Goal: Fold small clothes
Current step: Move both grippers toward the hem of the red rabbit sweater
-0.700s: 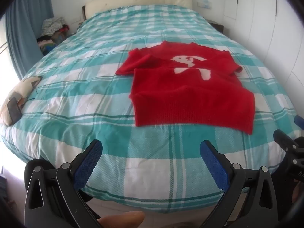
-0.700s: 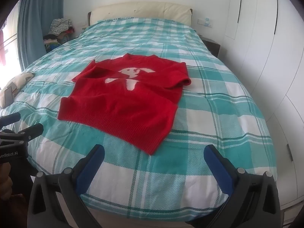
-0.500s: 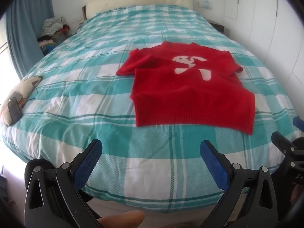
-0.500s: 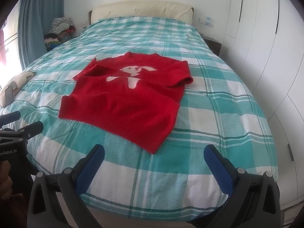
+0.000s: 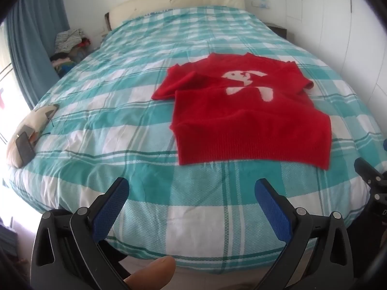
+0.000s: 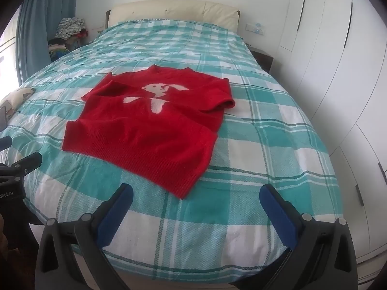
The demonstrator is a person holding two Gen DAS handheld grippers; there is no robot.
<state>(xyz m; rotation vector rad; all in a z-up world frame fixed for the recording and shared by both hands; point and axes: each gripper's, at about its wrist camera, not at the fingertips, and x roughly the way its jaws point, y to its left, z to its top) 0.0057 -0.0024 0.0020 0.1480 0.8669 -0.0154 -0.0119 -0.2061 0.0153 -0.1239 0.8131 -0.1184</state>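
A small red knit sweater [image 5: 251,118] with a white dog motif lies flat, front up, on the teal-and-white checked bed [image 5: 135,125], hem toward me, sleeves folded inward. It also shows in the right wrist view [image 6: 150,130]. My left gripper [image 5: 191,193] is open and empty, above the bed's near edge, short of the hem and to its left. My right gripper [image 6: 196,200] is open and empty, just short of the hem's right corner. Each gripper's body shows at the other view's edge.
A cushion with a dark phone [image 5: 24,148] on it lies at the bed's left edge. A pile of clothes [image 5: 69,42] sits by the blue curtain [image 5: 31,48]. White wardrobe doors [image 6: 338,60] stand to the right. The cream headboard [image 6: 174,12] is at the far end.
Both grippers have moved slightly forward toward the sweater; it looks a little nearer in the right wrist view. The sweater has not moved and both grippers stay open.
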